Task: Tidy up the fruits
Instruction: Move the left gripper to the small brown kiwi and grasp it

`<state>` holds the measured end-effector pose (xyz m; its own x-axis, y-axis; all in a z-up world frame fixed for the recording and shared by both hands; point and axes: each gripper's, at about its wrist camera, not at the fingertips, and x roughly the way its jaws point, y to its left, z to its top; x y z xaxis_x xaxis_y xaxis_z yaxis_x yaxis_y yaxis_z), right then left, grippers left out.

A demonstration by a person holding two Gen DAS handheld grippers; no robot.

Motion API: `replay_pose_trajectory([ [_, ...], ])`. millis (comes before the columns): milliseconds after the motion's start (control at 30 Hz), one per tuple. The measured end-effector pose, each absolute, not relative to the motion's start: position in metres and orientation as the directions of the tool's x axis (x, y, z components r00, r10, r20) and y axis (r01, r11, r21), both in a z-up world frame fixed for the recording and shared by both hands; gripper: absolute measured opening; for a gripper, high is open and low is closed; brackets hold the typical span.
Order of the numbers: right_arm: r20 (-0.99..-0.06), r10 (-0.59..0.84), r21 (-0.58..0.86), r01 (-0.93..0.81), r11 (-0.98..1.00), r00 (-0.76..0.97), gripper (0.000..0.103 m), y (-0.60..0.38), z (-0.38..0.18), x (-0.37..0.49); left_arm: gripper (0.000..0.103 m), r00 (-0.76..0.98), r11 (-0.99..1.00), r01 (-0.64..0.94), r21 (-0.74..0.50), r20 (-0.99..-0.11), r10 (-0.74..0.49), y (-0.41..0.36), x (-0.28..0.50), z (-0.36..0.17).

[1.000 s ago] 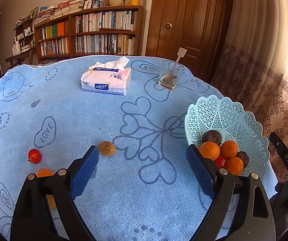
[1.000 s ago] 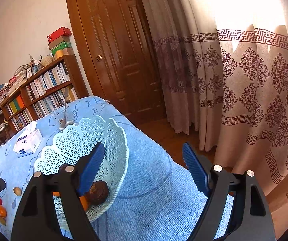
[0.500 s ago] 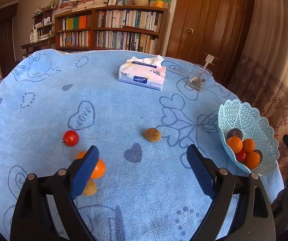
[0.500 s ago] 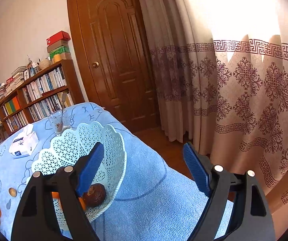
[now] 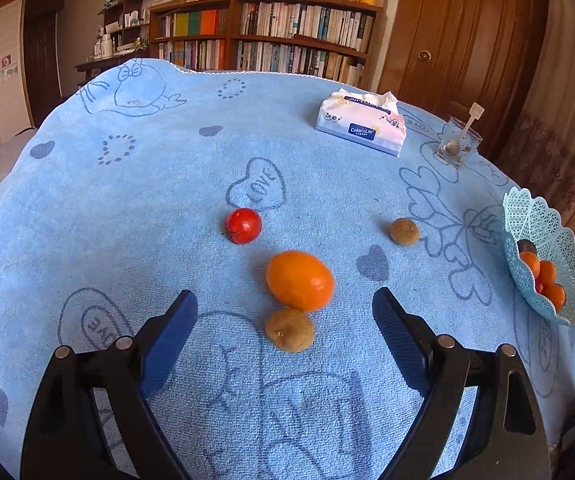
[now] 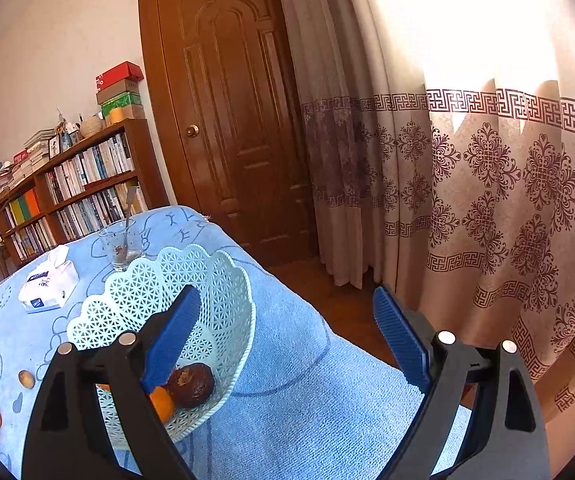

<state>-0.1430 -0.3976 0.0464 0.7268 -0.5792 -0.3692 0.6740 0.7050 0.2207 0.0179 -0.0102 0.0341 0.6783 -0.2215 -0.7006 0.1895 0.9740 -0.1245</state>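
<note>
On the blue tablecloth [image 5: 135, 208] lie an orange [image 5: 300, 280], a brown kiwi [image 5: 289, 329] just in front of it, a small red fruit [image 5: 243, 225] and a second kiwi [image 5: 404, 231]. My left gripper [image 5: 285, 328] is open and empty, its jaws standing either side of the near kiwi and the orange. The pale blue lattice basket [image 5: 555, 240] at the right edge holds several oranges and dark fruits. My right gripper [image 6: 287, 328] is open and empty, over the table edge beside the basket [image 6: 215, 280].
A tissue pack [image 5: 361, 122] and a glass with a spoon [image 5: 457, 146] stand at the far side of the table. A bookshelf [image 5: 271, 36], a wooden door [image 6: 227, 120] and curtains [image 6: 487, 160] lie beyond. The table edge drops off right of the basket.
My left gripper has swung left from the basket to the loose fruits; the orange and near kiwi now sit between its jaws. The right gripper has barely moved.
</note>
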Motion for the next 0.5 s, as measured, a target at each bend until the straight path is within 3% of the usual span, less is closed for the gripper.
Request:
replay_pose_trajectory([
  [100,-0.373,-0.544,0.213,0.64,0.739,0.752,0.09,-0.386,0.049,-0.142,0.087,0.663,0.975,0.184,-0.122,-0.717,-0.215,-0.01,0.021,0.025],
  [300,-0.369,-0.441,0.164,0.524,0.835,0.818,0.09,-0.348,0.057,-0.133,0.074,0.639,0.972,0.207,-0.109,-0.737,-0.219,-0.014,0.024,0.016],
  [500,-0.398,-0.336,0.12,0.412,0.903,0.854,0.09,-0.315,0.058,-0.123,0.051,0.624,0.972,0.212,-0.104,-0.751,-0.217,-0.016,0.028,0.01],
])
